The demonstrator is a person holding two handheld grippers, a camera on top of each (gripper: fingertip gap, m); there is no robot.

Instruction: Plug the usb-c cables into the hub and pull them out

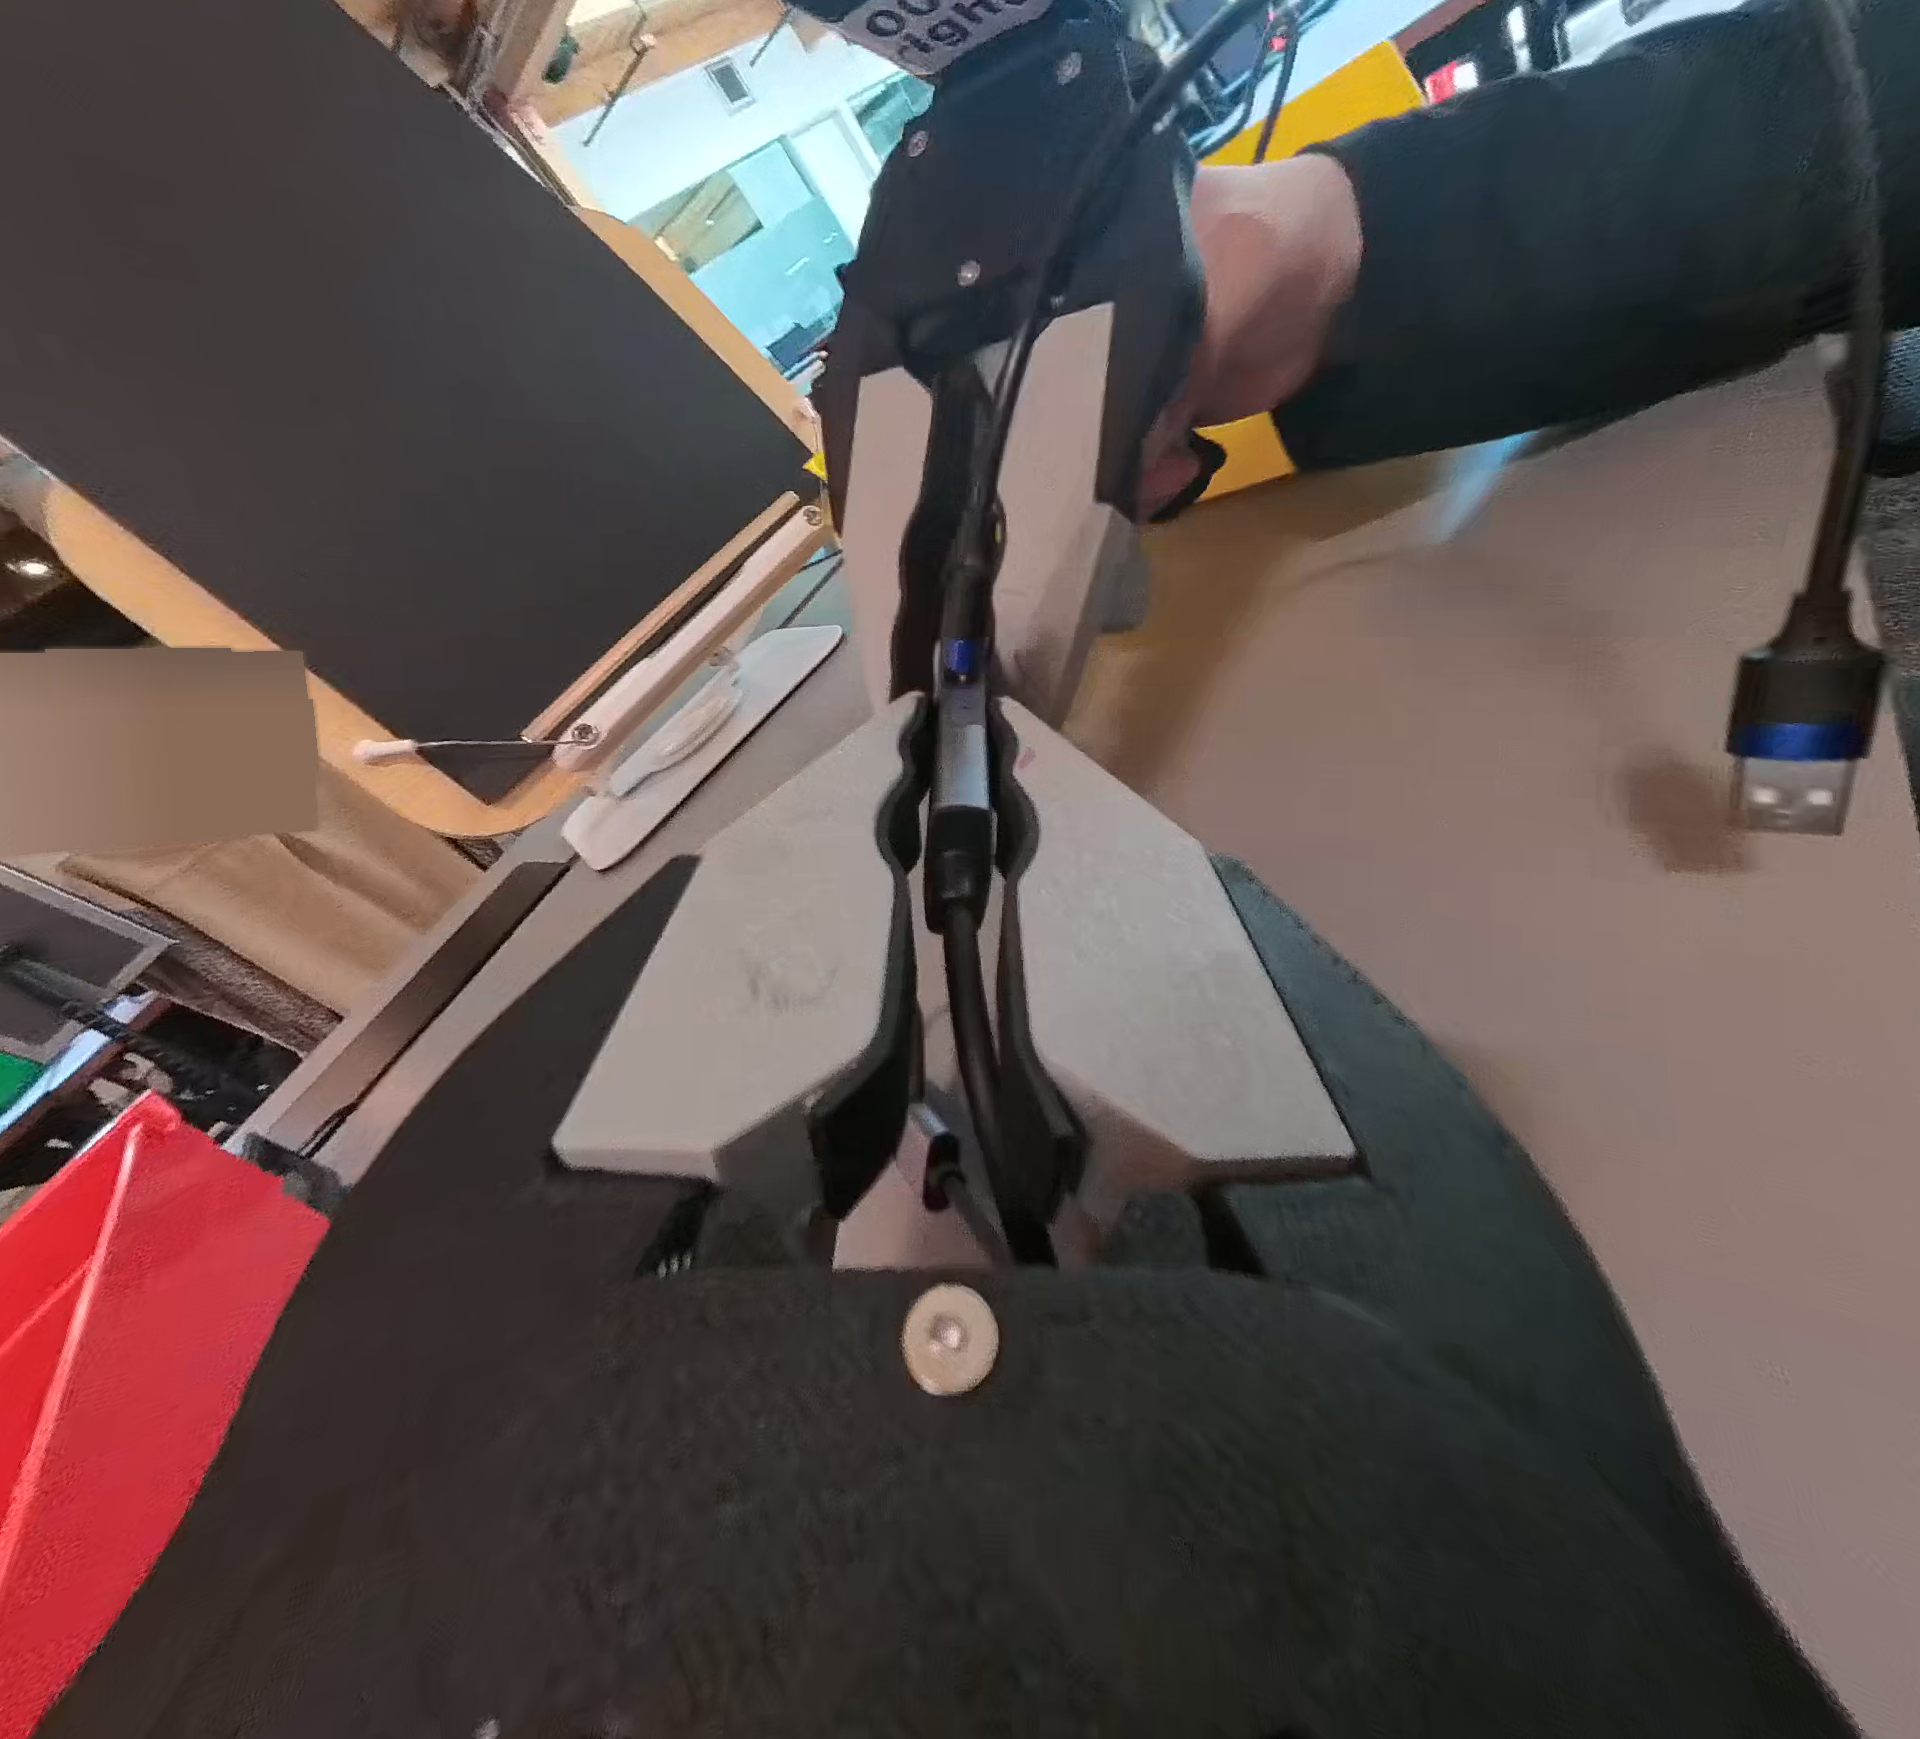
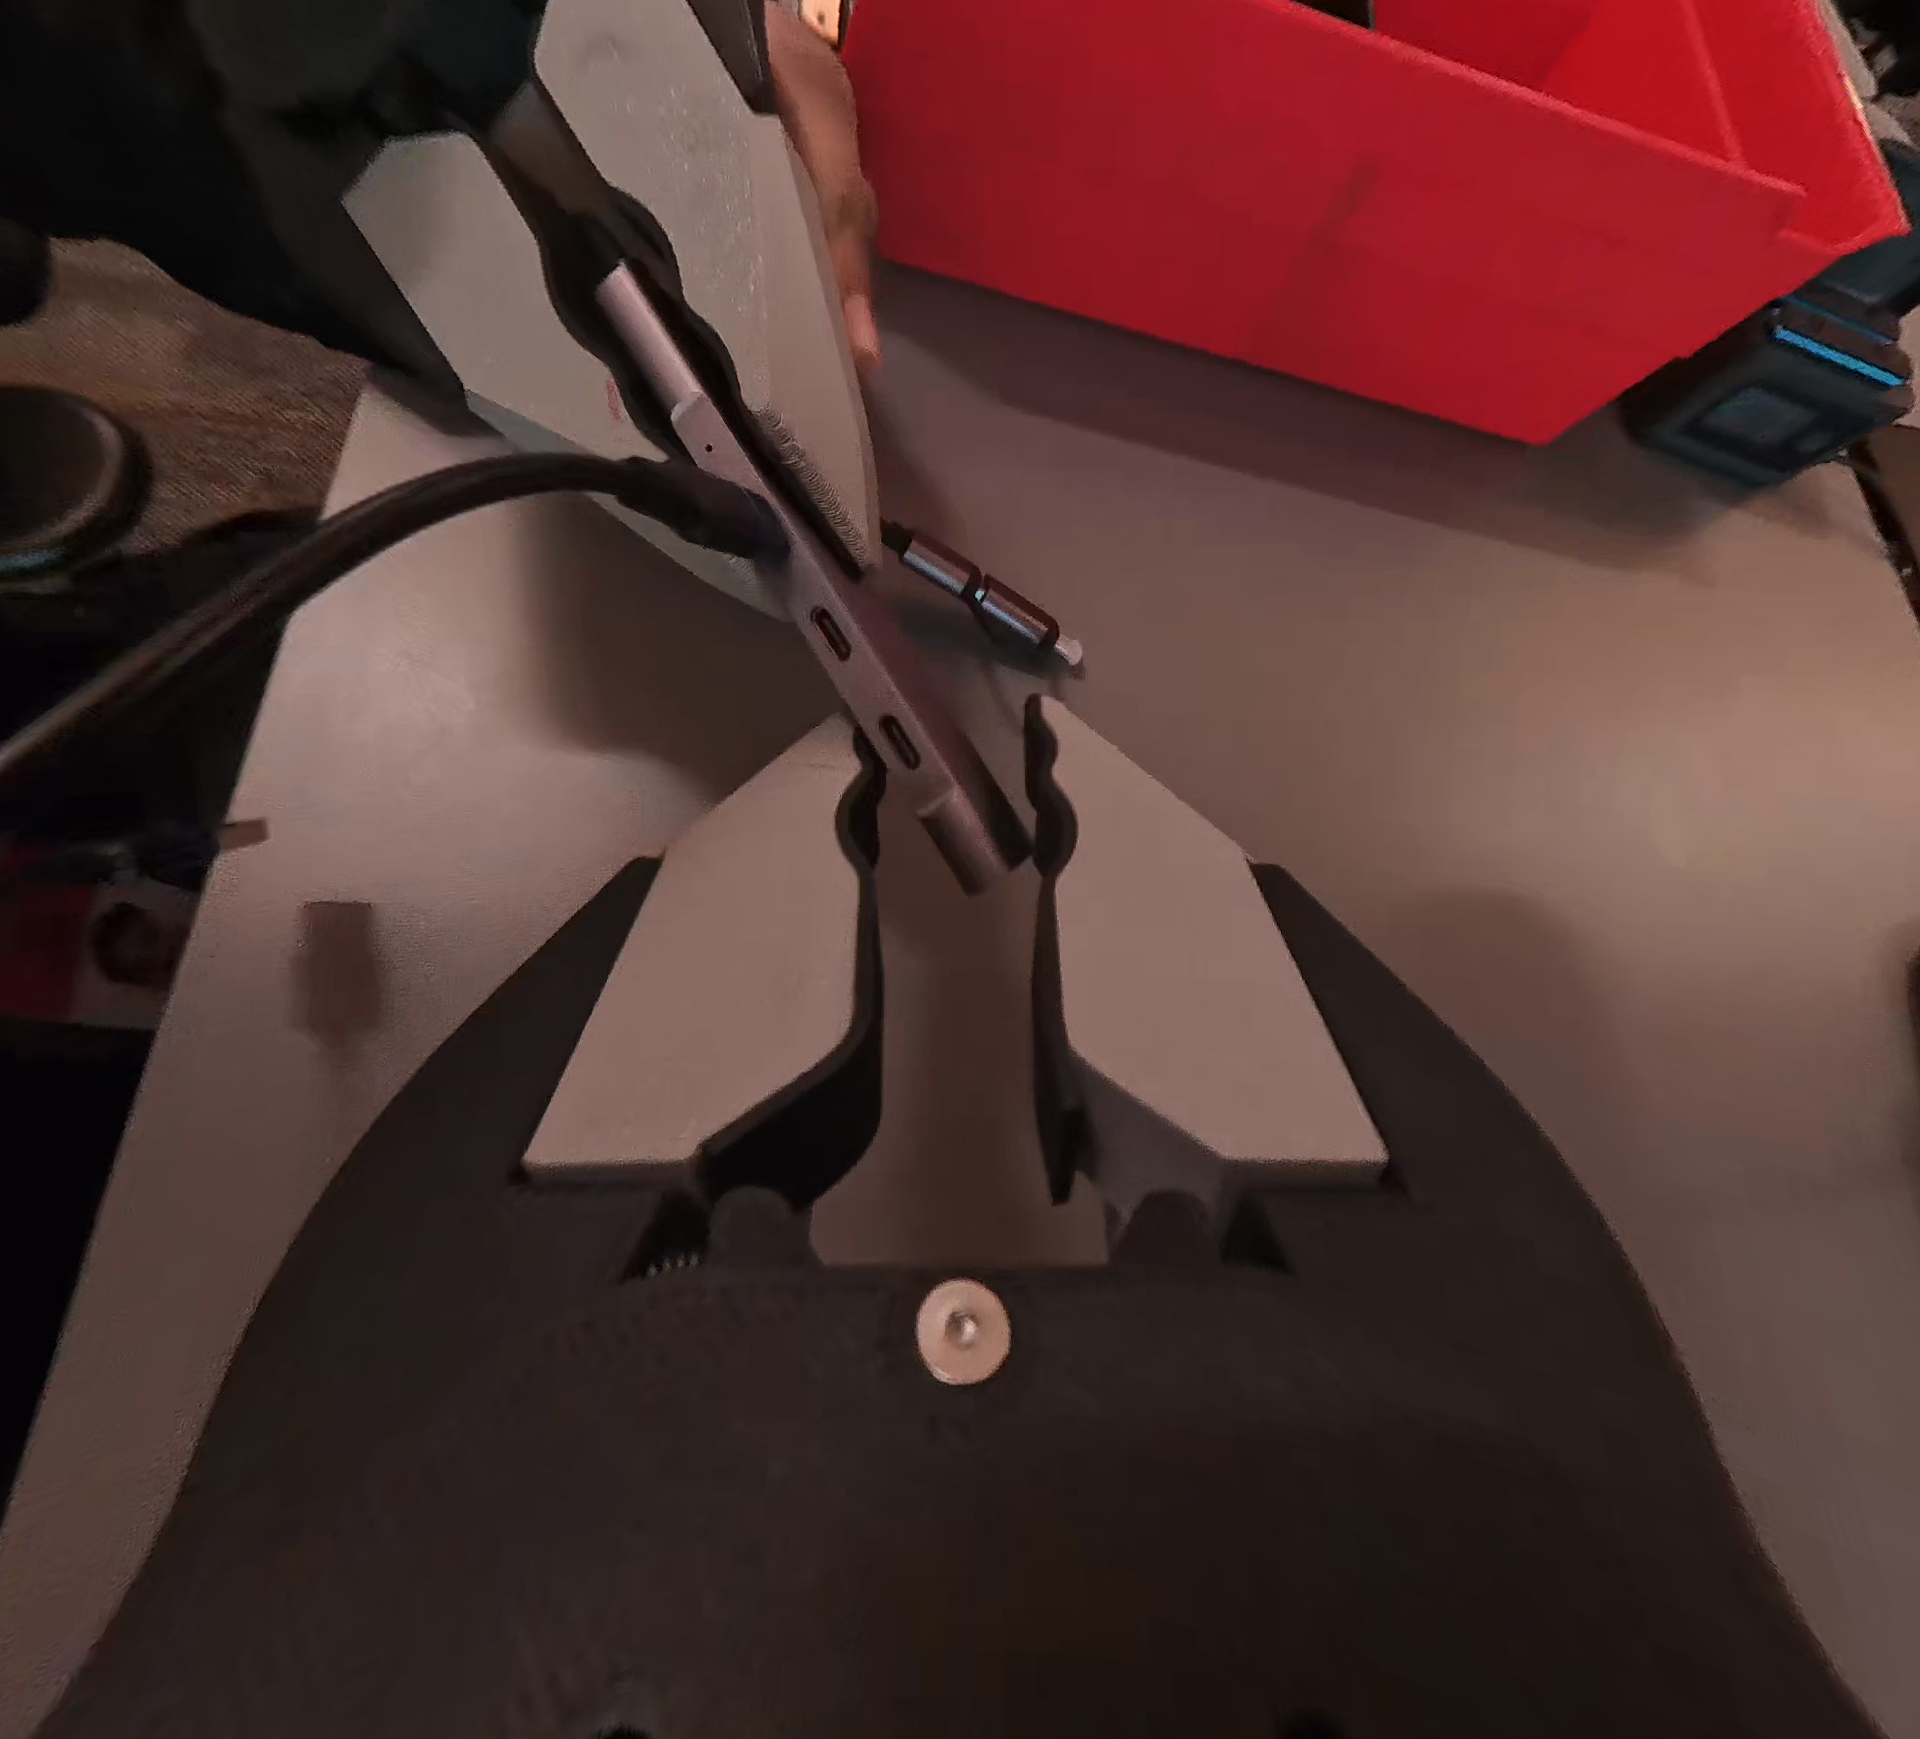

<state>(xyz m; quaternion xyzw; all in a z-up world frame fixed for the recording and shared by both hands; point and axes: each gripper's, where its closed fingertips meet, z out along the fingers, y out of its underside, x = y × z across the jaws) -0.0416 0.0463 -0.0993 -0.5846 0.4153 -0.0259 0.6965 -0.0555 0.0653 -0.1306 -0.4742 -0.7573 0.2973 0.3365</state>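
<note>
Gripping: left tool (image 1: 961,754) is clamped on the hub (image 1: 958,796).
Right tool (image 2: 951,764): parted around hub's end (image 2: 961,832), cable (image 2: 468,494) plugged beside.

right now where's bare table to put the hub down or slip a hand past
Widest bare table lies right of the right hand-held gripper, below the red bin. A narrower patch sits left of it, under the black cable. Crowded: the middle, around hub and loose connector.
</note>
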